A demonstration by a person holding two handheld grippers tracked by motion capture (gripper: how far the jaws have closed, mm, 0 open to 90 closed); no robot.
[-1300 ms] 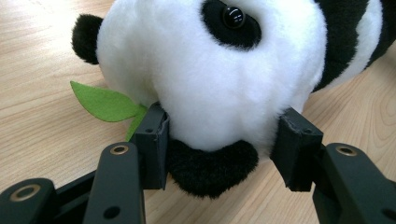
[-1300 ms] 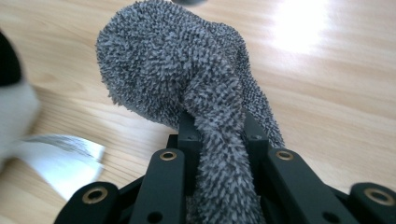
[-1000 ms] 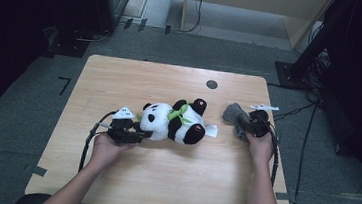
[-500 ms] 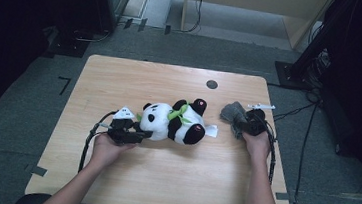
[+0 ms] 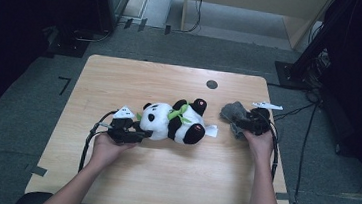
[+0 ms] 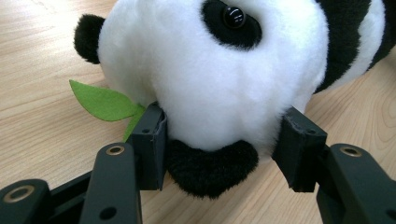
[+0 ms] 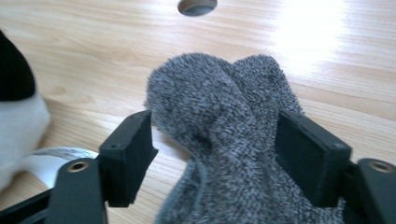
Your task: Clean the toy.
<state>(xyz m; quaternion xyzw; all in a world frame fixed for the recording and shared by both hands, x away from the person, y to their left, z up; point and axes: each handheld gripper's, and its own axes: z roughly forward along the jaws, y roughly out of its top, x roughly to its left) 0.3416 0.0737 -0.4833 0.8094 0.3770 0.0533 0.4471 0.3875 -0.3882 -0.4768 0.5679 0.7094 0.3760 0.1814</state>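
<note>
Panda plush (image 5: 174, 121) on its side mid-bench, grey sock (image 5: 233, 114) just off to its right.
Left tongs (image 6: 219, 140) are clamped on the panda's white head, pads sunk into the fur. Right tongs (image 7: 215, 154) have just been opening: jaws apart, the crumpled sock lying loose between them on the wooden bench (image 5: 161, 180).
</note>
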